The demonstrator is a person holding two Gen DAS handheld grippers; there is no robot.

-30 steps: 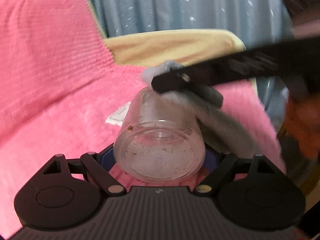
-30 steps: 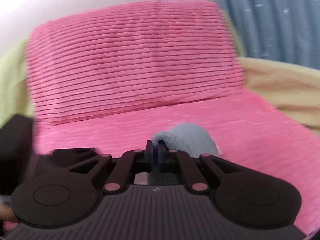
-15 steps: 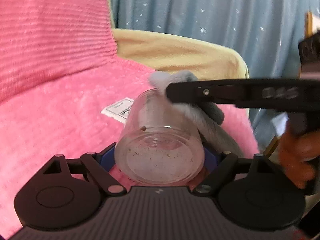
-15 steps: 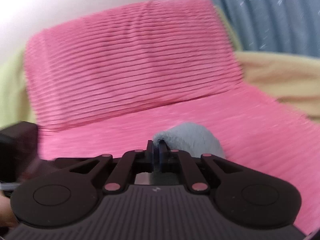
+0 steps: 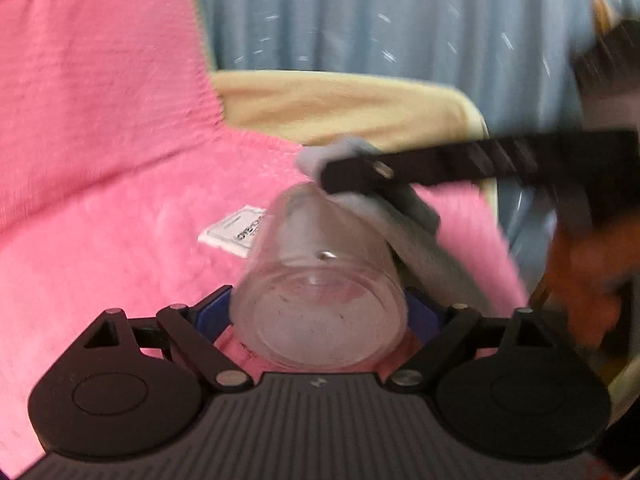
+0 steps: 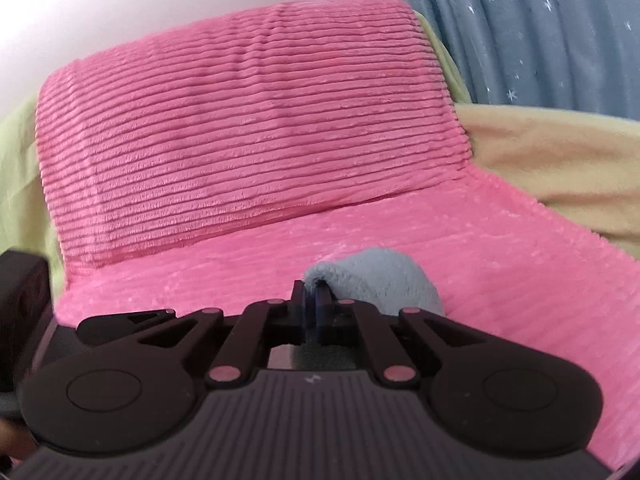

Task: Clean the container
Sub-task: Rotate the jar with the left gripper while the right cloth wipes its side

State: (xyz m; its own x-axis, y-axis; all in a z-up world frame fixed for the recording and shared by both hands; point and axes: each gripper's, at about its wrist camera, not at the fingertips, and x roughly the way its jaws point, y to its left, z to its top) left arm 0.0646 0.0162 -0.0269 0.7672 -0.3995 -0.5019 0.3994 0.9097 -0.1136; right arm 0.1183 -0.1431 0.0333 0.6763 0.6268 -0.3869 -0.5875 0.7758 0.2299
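Observation:
My left gripper [image 5: 320,312] is shut on a clear plastic container [image 5: 320,280], held with its dirty bottom towards the camera and its mouth pointing away. Specks and a smear show on the bottom. From the right the other gripper [image 5: 360,170] reaches over the container's far rim, with a grey cloth [image 5: 416,236] hanging down the container's right side. In the right wrist view my right gripper [image 6: 310,300] is shut on that grey cloth [image 6: 380,280], which bulges out past the fingertips. The container is hidden in this view.
A pink ribbed cushion [image 6: 240,128] and pink blanket [image 6: 480,248] cover the seat below. A white label [image 5: 236,232] lies on the blanket. Yellow fabric [image 5: 340,100] and a blue starred curtain [image 5: 400,16] stand behind. A hand [image 5: 592,272] is at the right edge.
The right gripper with the cloth has stayed at the container's far rim, shifting slightly. The container's bottom shows fewer specks than a second ago. The left wrist view has swung a little.

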